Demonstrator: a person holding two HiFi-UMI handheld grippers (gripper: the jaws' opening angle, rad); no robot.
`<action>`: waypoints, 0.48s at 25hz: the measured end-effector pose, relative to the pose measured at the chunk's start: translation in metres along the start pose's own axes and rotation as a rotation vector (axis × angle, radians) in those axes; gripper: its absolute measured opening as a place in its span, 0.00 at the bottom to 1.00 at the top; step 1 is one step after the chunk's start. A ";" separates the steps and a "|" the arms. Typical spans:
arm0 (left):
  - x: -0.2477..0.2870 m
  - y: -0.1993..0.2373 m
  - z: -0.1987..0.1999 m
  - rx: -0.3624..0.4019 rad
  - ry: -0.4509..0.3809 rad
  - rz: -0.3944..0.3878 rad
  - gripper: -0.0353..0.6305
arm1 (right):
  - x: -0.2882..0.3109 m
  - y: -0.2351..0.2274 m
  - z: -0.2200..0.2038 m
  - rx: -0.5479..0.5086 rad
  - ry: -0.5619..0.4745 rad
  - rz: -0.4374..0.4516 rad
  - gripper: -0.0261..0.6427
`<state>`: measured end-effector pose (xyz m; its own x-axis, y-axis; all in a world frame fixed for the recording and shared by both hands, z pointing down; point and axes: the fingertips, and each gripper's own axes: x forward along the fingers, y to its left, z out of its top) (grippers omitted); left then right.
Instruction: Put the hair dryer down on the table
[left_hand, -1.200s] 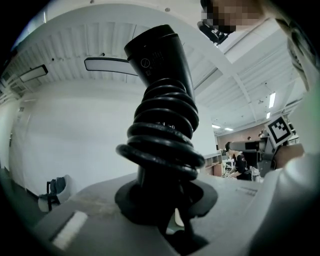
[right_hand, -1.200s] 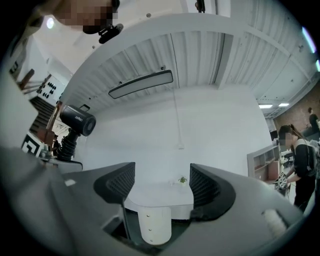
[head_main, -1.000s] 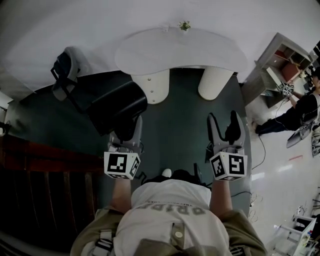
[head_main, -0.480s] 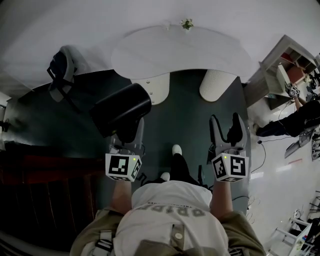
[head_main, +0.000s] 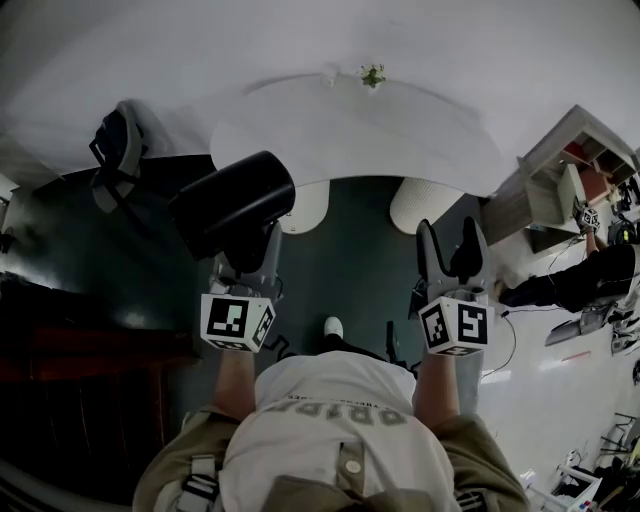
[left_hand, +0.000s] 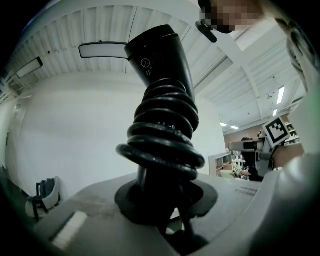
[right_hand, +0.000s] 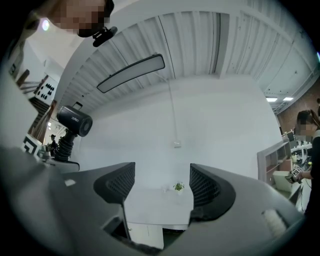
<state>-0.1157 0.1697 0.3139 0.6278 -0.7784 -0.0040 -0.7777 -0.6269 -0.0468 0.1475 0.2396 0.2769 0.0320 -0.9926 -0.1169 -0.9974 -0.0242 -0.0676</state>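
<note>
Both tongs are nearer the worktop (head_main: 380, 130) now: left tongs (head_main: 250, 258) clamp the hair dryer (head_main: 232, 203), right tongs (head_main: 452, 242) gape empty.

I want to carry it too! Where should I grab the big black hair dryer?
Grab the black hair dryer by its slim upright handle, coming level from the side, under the coiled black cord, where the left gripper holds it. The barrel on top looks too fat for jaws.

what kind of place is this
Probably an office or lab workroom: a white curved table with a small green potted plant, a grey office chair beside it, and open grey shelving at the right.
</note>
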 end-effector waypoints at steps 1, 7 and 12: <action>0.010 0.001 0.003 0.004 -0.001 0.004 0.18 | 0.010 -0.006 0.002 0.000 -0.005 0.003 0.53; 0.043 -0.002 -0.001 0.004 0.006 0.045 0.18 | 0.045 -0.030 -0.003 -0.011 0.007 0.042 0.53; 0.049 0.006 -0.013 0.007 0.032 0.074 0.18 | 0.060 -0.031 -0.015 0.009 0.014 0.064 0.53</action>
<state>-0.0901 0.1276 0.3260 0.5669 -0.8234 0.0246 -0.8217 -0.5674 -0.0543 0.1791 0.1791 0.2868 -0.0325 -0.9937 -0.1077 -0.9968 0.0402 -0.0697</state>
